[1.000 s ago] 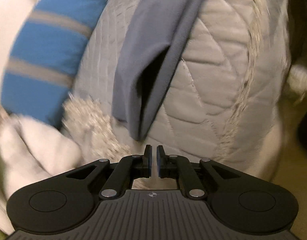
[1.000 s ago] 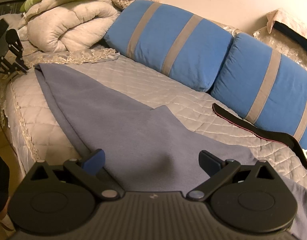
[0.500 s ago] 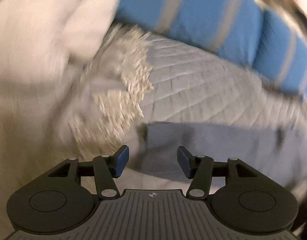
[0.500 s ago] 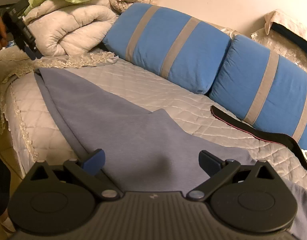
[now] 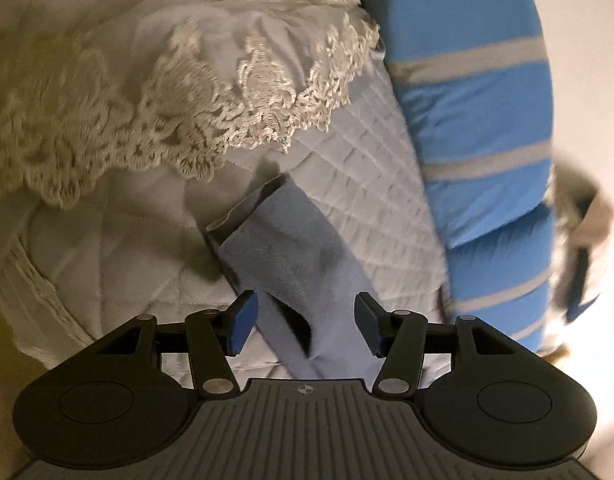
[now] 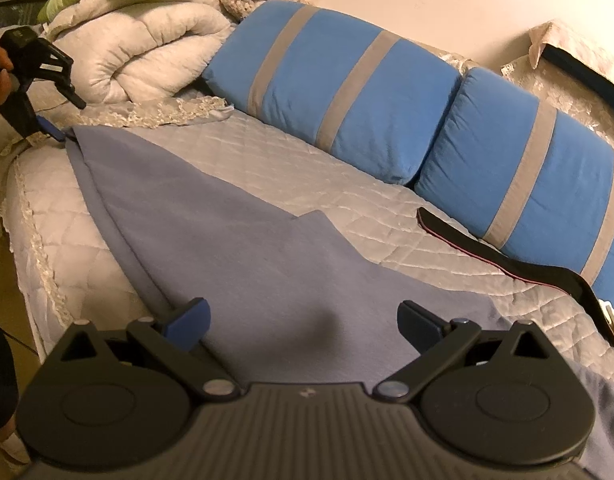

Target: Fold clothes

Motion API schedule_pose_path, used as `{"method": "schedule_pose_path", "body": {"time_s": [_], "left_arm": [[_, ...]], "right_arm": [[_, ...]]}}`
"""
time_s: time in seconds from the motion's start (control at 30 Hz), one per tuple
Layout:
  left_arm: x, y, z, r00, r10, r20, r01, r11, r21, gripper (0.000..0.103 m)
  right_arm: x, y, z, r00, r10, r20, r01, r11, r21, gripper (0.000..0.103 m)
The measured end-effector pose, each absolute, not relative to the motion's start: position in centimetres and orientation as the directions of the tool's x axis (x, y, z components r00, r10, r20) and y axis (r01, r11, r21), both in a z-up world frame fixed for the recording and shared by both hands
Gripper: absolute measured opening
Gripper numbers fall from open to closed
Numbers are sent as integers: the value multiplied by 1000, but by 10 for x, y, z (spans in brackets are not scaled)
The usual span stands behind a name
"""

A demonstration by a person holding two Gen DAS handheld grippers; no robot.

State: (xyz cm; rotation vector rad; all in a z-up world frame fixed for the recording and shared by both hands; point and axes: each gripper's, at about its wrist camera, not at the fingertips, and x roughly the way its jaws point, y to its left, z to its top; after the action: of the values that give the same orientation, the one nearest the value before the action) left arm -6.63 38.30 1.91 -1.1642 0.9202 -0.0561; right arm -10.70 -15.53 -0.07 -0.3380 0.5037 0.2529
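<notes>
1. The blue-grey garment (image 6: 243,248) lay spread flat on the quilted bed cover (image 6: 347,184), in front of the two striped blue cushions (image 6: 335,80). A black strap (image 6: 507,256) lay apart from it, against the nearer cushion.
2. My left gripper (image 5: 303,322) hung over the garment's narrow end (image 5: 283,248). Its jaws stood about half open; cloth lay between the pads but neither pad pressed on it, so I held nothing.
3. My right gripper (image 6: 303,320) hovered over the wide end, jaws spread wide and empty.
4. Handling, as I judged it: a light, limp knit with a soft matt face, not slippery and not fragile. It would sag and drape from any single hold, and it would drag a little on the quilting.
5. Where to take hold: I judged the hemmed edge at the narrow end best for the left, where two layers showed, and a corner of the wide end for the right.
6. Direction: the long axis ran diagonally across the bed, and the garment tapered from the wide end beneath my right gripper to the narrow end, which pointed toward the lace trim (image 5: 211,92) and the rolled duvet (image 6: 147,52).
</notes>
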Motion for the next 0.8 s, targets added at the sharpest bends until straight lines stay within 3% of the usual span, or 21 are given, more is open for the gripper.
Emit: {"method": "schedule_pose_path", "body": {"time_s": [0.33, 0.5, 0.53, 0.57, 0.6, 0.8], "left_arm": [[-67, 376, -21, 805, -473, -359, -312, 177, -933, 52], [-53, 375, -25, 820, -406, -403, -348, 206, -915, 50], [-52, 373, -22, 823, -386, -417, -350, 234, -907, 38], [-51, 372, -17, 821, -367, -437, -351, 279, -894, 14], [-50, 371, -12, 819, -348, -456, -352, 323, -879, 7], [-52, 350, 52, 856, -253, -452, -167, 691, -703, 4]], "right_arm": [[-105, -158, -7, 841, 136, -524, -316, 909, -272, 103], [-105, -159, -8, 842, 130, -524, -313, 908, -278, 103], [-105, -159, -8, 842, 129, -524, -312, 908, -278, 103], [-105, -159, -8, 842, 128, -524, -312, 909, -278, 103], [-105, -159, -8, 842, 129, -524, -312, 909, -278, 103], [-108, -157, -7, 846, 139, -515, -325, 899, -292, 103]]}}
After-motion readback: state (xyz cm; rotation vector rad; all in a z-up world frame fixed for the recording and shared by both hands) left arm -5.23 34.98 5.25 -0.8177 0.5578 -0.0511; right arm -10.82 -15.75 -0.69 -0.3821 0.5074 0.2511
